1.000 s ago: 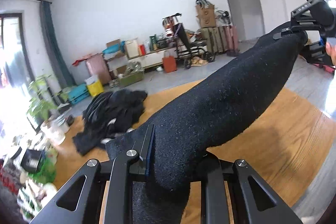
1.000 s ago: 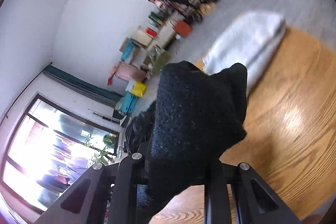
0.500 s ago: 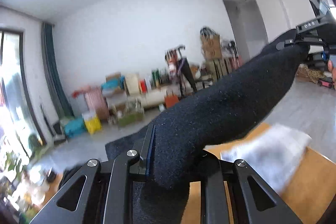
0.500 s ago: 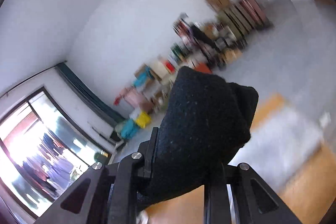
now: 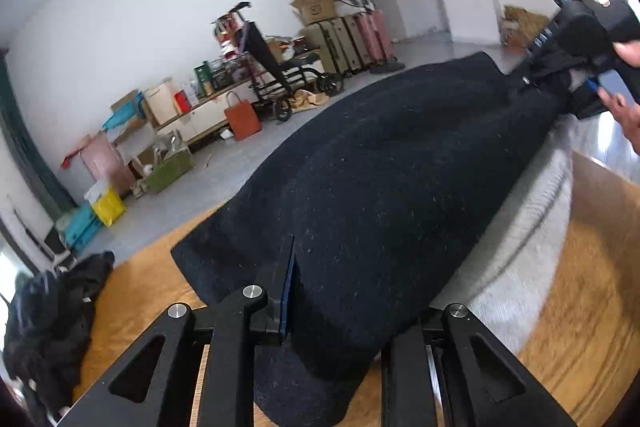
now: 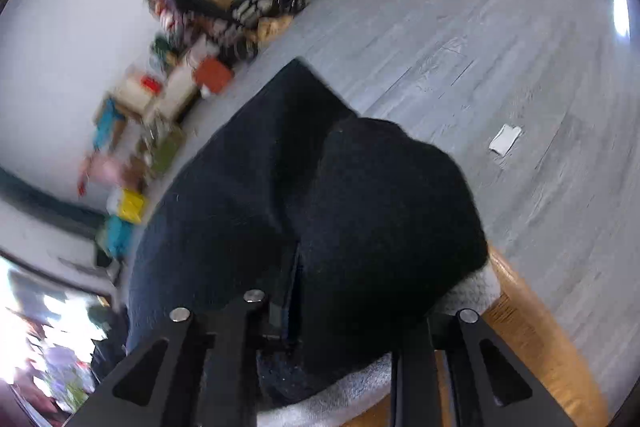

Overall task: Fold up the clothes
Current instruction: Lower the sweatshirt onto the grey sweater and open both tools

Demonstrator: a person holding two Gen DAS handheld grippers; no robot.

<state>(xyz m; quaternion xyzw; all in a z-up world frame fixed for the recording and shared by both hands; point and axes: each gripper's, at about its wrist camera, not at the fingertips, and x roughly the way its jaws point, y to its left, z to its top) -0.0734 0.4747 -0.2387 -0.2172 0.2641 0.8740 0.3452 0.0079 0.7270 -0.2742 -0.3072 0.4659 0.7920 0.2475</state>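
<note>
While both tools pinch it, the black knit garment (image 5: 380,179) spreads broad.

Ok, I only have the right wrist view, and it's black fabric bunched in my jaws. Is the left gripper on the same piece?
Observer: Yes. The left gripper is shut on the black garment, which spans across to the right gripper.
Operator: Anything else waiting to be folded?
Observer: A heap of dark clothes lies on the wooden table, out on the left gripper's left.
Operator: How far does the pale cloth below me run?
Observer: The pale folded cloth runs beneath the garment's edge from near your gripper almost to the left gripper.
</note>
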